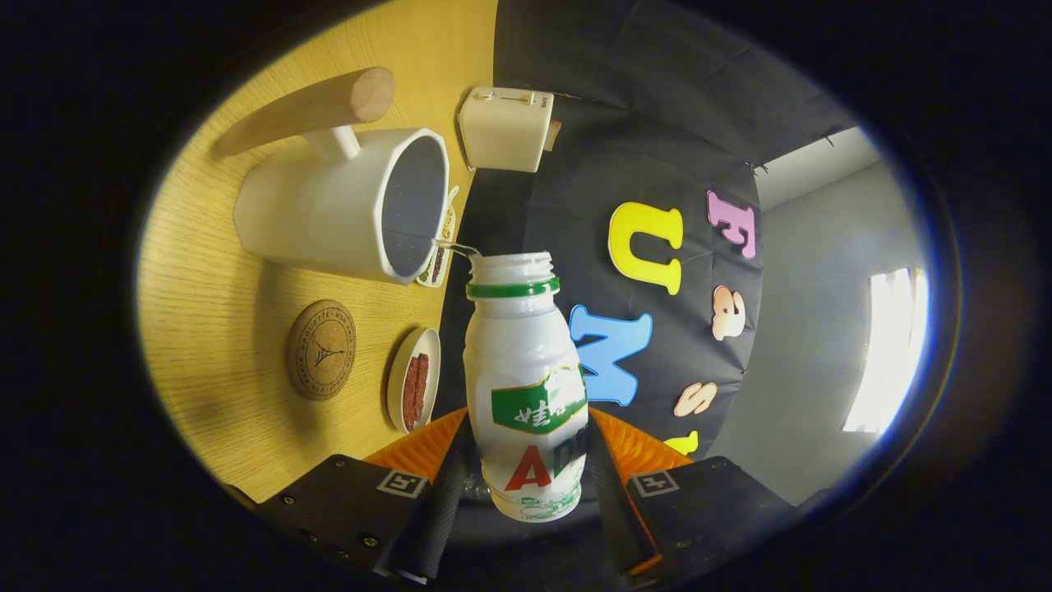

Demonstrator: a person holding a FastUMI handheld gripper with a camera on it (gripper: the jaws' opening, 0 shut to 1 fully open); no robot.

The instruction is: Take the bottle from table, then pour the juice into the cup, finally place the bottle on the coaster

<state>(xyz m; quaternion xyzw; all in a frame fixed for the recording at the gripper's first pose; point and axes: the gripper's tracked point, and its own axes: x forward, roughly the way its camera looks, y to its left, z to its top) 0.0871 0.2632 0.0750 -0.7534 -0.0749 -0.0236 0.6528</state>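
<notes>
White plastic is what we are gripping: the bottle (526, 386) is sitting between the fingers of our tongs (526, 473), both pressing on its lower body, its long axis running straight ahead along them. We are holding the whole view rolled sideways, so the bottle is lying tipped, its open neck pointing toward the cup (345, 205), whose mouth is facing us just beyond. A thin stream seems to be passing from the neck to the cup's rim, so we judge the pour is under way. The round cork coaster (321, 349) is lying on the wooden table (205, 329), beside the cup and near a small dish (413, 380).
</notes>
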